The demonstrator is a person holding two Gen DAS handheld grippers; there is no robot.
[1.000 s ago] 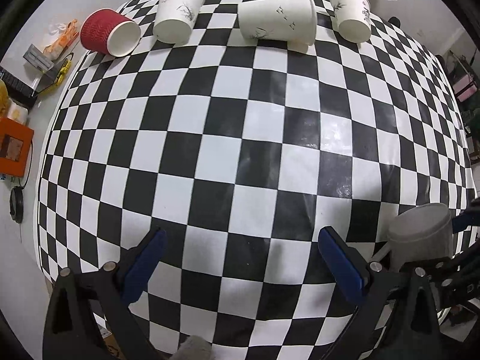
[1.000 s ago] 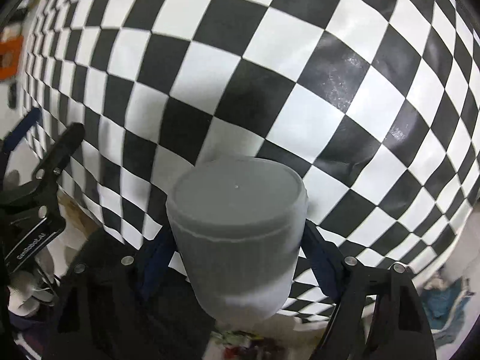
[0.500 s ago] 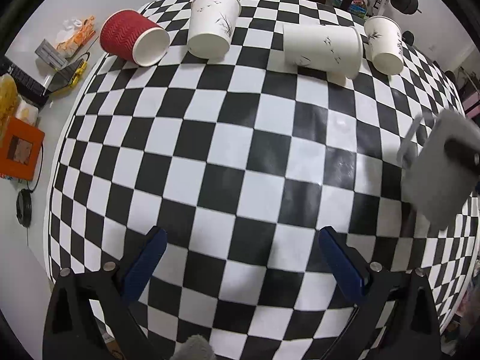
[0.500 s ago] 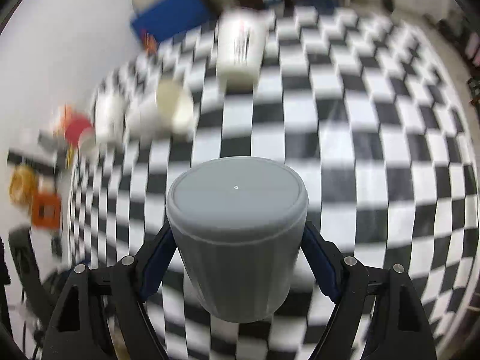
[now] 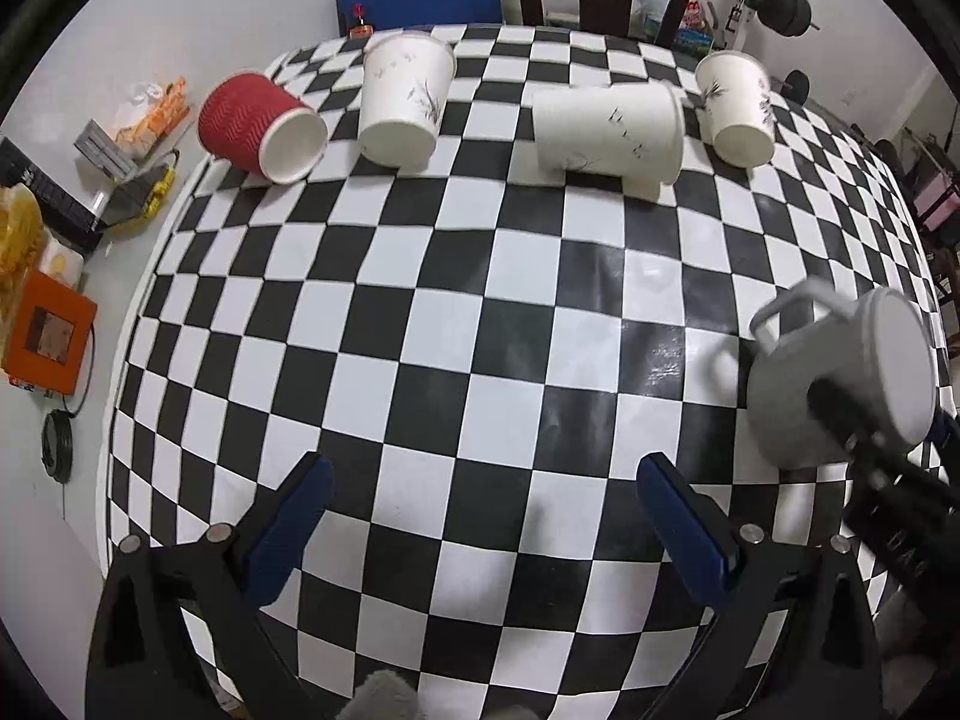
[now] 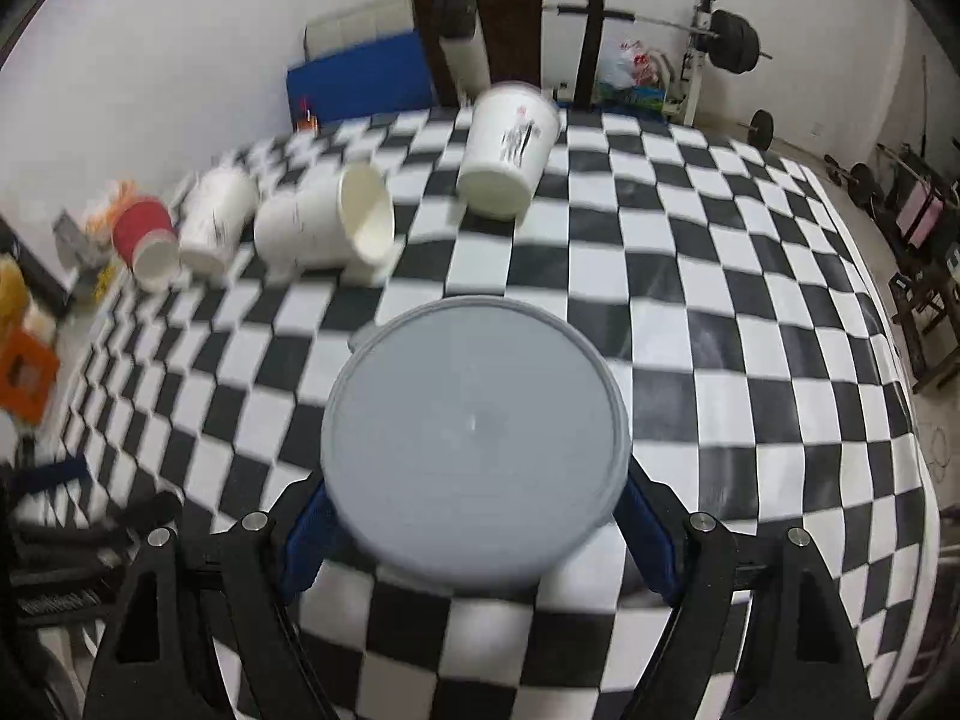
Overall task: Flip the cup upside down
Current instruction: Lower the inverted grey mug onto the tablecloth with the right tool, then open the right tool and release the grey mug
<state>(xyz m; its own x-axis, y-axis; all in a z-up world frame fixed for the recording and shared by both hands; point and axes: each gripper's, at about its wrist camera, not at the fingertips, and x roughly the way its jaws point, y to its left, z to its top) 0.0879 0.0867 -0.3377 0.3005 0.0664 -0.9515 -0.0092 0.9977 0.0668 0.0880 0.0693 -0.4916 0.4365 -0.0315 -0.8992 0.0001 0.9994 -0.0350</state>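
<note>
A grey cup with a handle (image 6: 474, 450) is held in my right gripper (image 6: 474, 531), which is shut on its sides. Its flat bottom faces the right wrist camera. In the left wrist view the grey cup (image 5: 840, 372) is tilted above the checkered table (image 5: 480, 360) at the right, handle toward the left, with the right gripper's black finger across it. My left gripper (image 5: 480, 516) is open and empty, low over the table's near edge.
Along the far side of the table lie a red ribbed cup (image 5: 258, 126) on its side, a white paper cup (image 5: 405, 102), a white cup (image 5: 606, 135) on its side, and another white cup (image 5: 735, 111). Clutter lies on the floor at left; a chair (image 6: 510, 36) stands behind.
My right gripper has swung the grey cup up from pointing at the table and turned it, so its bottom now faces the camera squarely. The left gripper has drawn back slightly.
</note>
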